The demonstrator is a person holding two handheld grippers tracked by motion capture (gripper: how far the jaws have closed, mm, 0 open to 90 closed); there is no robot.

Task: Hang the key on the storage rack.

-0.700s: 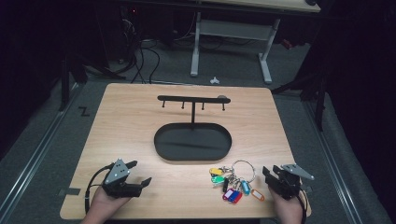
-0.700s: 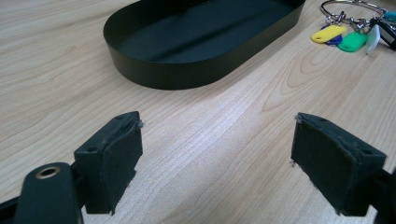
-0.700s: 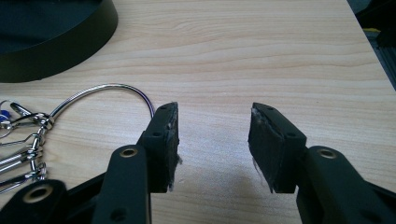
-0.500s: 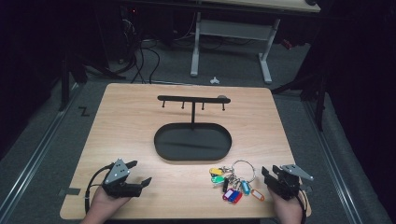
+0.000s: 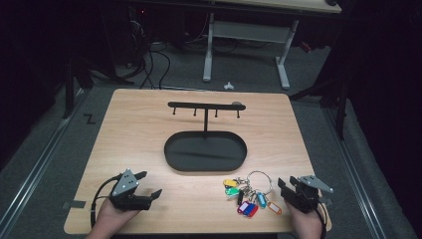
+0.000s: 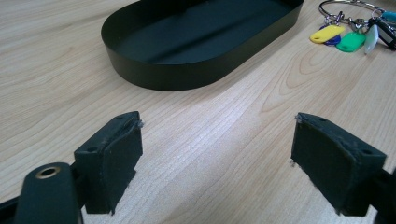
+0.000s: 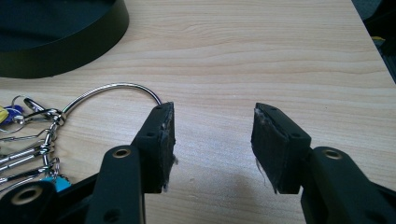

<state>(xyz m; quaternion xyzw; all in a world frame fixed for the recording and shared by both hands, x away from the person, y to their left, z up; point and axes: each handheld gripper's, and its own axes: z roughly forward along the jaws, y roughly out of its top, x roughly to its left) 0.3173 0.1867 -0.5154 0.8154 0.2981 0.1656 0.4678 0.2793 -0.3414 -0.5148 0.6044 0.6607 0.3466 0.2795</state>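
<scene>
A metal key ring (image 5: 251, 191) with several coloured tags lies on the wooden table (image 5: 139, 134), near its front edge and right of centre. My right gripper (image 5: 283, 188) rests just to the right of it, open, with its jaws pointing left at the keys and nothing between them. In the right gripper view the ring (image 7: 112, 88) curves just past the left pad of my right gripper (image 7: 212, 126). At the front left, my left gripper (image 5: 149, 183) stands wide open over bare wood. Its own view has my left gripper (image 6: 217, 135) facing the tray and the tags (image 6: 348, 37).
A black oval tray (image 5: 205, 151) sits mid-table, with a black T-shaped hook rack (image 5: 205, 106) rising from its far side. The tray's wall (image 6: 187, 79) lies ahead of the left jaws, and its edge (image 7: 70, 56) shows at upper left of the right gripper view. Dark floor, cables and a desk frame lie beyond.
</scene>
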